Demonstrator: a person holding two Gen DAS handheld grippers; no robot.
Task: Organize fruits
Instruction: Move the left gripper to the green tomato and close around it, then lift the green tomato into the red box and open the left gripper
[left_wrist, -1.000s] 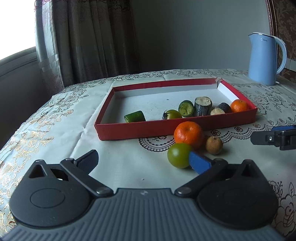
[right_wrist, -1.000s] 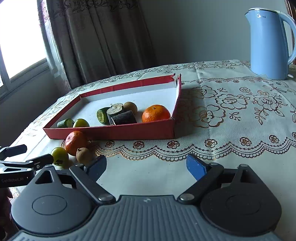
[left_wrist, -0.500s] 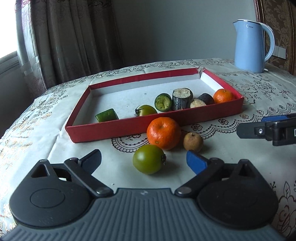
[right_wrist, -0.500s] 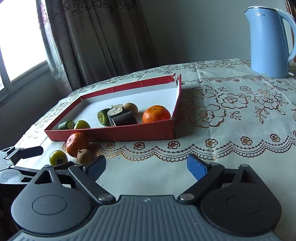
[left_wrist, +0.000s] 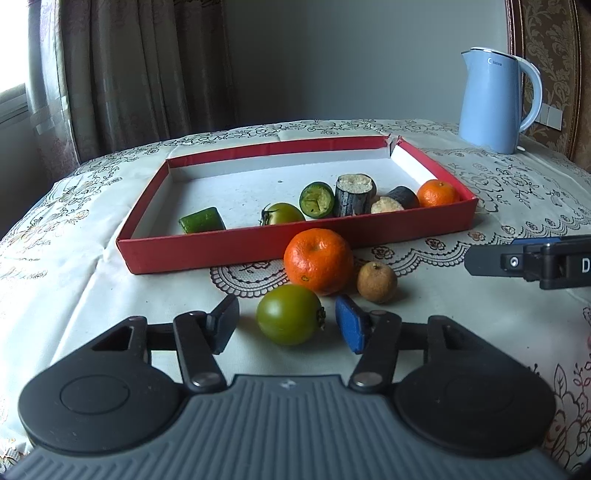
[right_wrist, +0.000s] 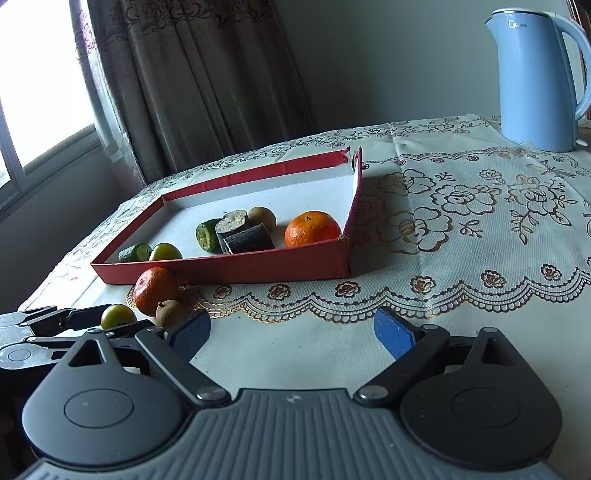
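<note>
A green tomato (left_wrist: 289, 314) lies on the tablecloth between the open fingers of my left gripper (left_wrist: 288, 325), with a gap on each side. An orange tangerine (left_wrist: 318, 261) and a small brown fruit (left_wrist: 376, 282) lie just beyond it. The red tray (left_wrist: 236, 248) behind them holds several fruit pieces, a green tomato (left_wrist: 282, 213) and a tangerine (left_wrist: 437, 193). My right gripper (right_wrist: 291, 334) is open and empty over bare cloth, right of the loose fruits (right_wrist: 156, 290). Its fingers (left_wrist: 524, 260) show at the right edge of the left wrist view.
A light blue kettle (left_wrist: 493, 101) stands at the back right of the table. Curtains and a window are behind the table on the left. The table edge drops off at the left.
My left gripper has moved forward and narrowed, so the green tomato now sits between its fingers. The right gripper has barely moved.
</note>
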